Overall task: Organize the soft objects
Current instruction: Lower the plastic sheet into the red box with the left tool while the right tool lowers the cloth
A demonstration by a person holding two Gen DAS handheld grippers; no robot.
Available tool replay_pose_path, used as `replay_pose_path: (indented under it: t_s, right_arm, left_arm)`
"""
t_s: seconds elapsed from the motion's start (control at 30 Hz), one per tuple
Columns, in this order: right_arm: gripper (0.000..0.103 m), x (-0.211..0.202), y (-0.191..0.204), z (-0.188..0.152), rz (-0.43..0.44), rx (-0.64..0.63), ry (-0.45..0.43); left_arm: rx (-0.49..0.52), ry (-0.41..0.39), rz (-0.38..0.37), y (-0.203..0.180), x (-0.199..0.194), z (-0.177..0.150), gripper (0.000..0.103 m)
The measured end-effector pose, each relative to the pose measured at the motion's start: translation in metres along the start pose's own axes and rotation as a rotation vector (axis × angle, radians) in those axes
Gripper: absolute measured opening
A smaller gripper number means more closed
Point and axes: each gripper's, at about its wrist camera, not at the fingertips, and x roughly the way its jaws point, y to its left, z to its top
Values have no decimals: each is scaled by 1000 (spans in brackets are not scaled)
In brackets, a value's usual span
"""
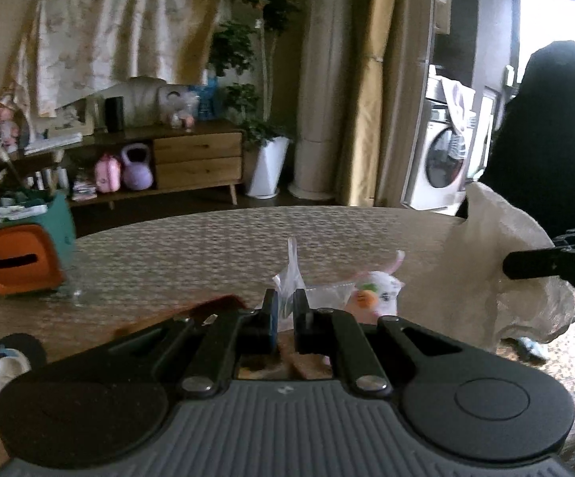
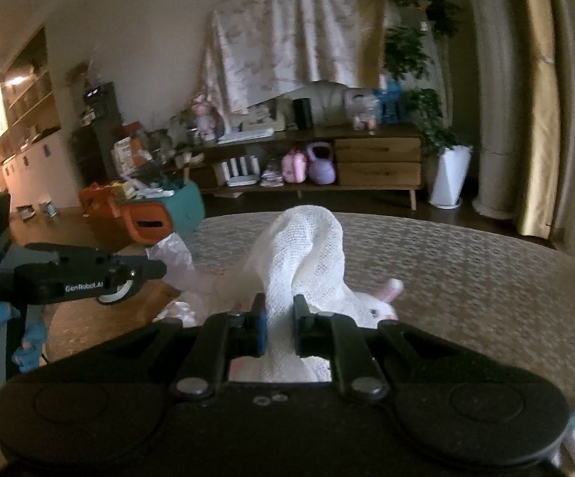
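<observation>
My left gripper (image 1: 285,310) is shut on the edge of a clear plastic bag (image 1: 289,274) lying on the table, and it shows from the side in the right wrist view (image 2: 144,270). A white plush toy with a carrot patch (image 1: 374,292) lies just right of it. My right gripper (image 2: 279,318) is shut on a white mesh cloth bag (image 2: 303,254) and holds its edge up; the bag also shows in the left wrist view (image 1: 486,270). A white bunny plush (image 2: 378,306) lies under the mesh.
An orange and teal box (image 1: 21,254) stands at the table's far left. A tape roll (image 1: 7,365) lies near the left front. The table has a woven beige cover (image 1: 208,246). A wooden sideboard (image 1: 196,159) stands beyond.
</observation>
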Motion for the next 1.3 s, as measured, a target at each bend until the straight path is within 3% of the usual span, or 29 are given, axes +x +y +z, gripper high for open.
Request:
replay_pose_path:
  t_s: [0.27,0.53,1.03,1.3]
  right_arm:
    - [12,56,49,7,57,-62,62]
    - [12,117,80,3,49,-136,131]
    - [12,197,93,-19,11,-177,237]
    - [12,216,98,-26,54,-156,269]
  left_arm:
    - [-22,10,67,47,-4,-11,8]
    - [-32,60,123,82,17,-24,8]
    - [-10,181,100,93,79,-46,8]
    - [-46,228,79,98,100,-54,8]
